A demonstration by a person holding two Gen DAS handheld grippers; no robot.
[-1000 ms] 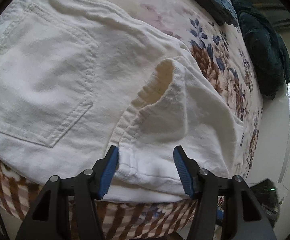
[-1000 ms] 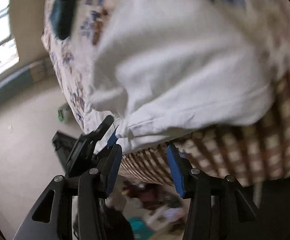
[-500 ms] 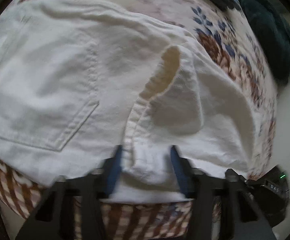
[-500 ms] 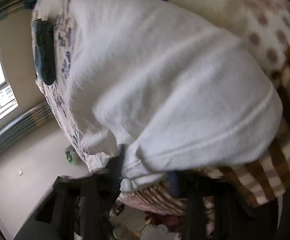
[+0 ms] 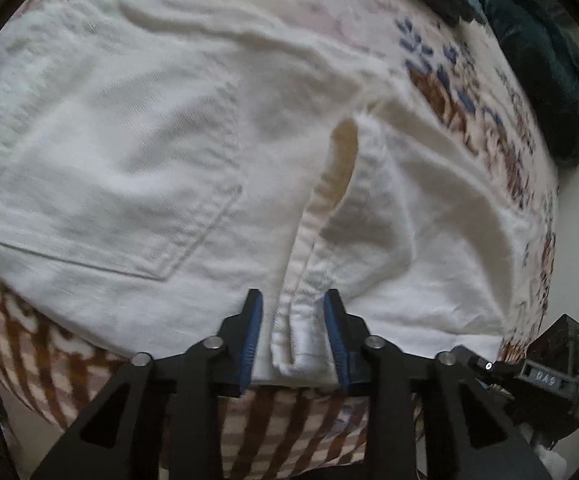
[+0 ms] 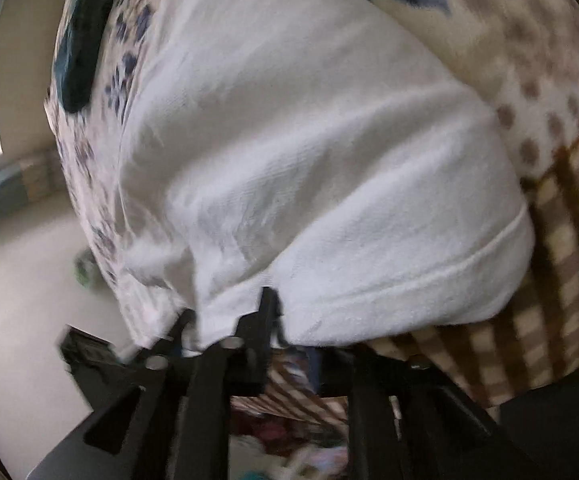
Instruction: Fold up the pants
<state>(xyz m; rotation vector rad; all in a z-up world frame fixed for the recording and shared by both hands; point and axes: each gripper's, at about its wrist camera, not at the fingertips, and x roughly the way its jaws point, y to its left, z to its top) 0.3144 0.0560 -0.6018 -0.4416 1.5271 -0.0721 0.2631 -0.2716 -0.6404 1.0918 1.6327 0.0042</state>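
White pants (image 5: pixel 177 152): spread on a bed with a floral and checked cover (image 5: pixel 485 112), back pocket up. Left hand-held gripper (image 5: pixel 293 336): at the near edge, jaws narrow and easing open, bunched hem fold between the blue pads (image 5: pixel 335 340). Right hand-held gripper (image 6: pixel 289 332): at the other hem, jaws opening; blurred, grip on cloth cannot be told. Dark green cloth (image 5: pixel 545 64): far bed edge.

White pants (image 5: pixel 137 152) spread on the bed in front of me.
I see the seat side up, a stitched back pocket (image 5: pixel 101 184) to the left, a bunched hem fold at the near edge and creases running to the far right.
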